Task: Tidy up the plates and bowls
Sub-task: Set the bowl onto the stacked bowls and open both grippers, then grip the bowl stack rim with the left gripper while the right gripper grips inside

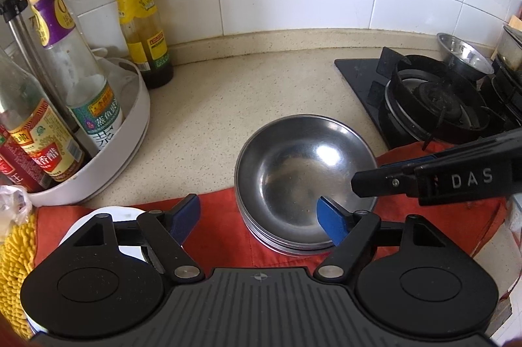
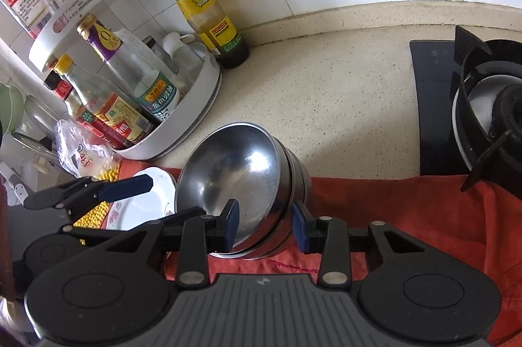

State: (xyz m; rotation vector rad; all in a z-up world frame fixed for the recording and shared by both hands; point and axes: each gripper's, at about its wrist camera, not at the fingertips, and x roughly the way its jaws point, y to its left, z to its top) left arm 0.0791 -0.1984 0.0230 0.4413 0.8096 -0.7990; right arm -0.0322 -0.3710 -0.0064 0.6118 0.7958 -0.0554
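Left tongs (image 1: 259,219), black with blue pads: spread wide, one pad inside the top bowl, the other outside over the cloth, pressing on nothing. Right tongs (image 2: 266,226), lettered "DAS" on the arm: drawn narrow, clamped on the near wall of the stack of round stainless-steel bowls (image 1: 303,170), one pad inside, one outside. Stack resting on a rumpled red cloth (image 1: 215,236) at the edge of the speckled beige counter (image 1: 228,105). White flowered plate (image 2: 143,210) just beside the stack. White round two-tier rack (image 1: 130,125) of bottles: clear bottle (image 1: 94,105) labelled "蒸鱼豉油", another (image 1: 42,144) marked "香醋". Black gas stove (image 1: 434,99) nearby.
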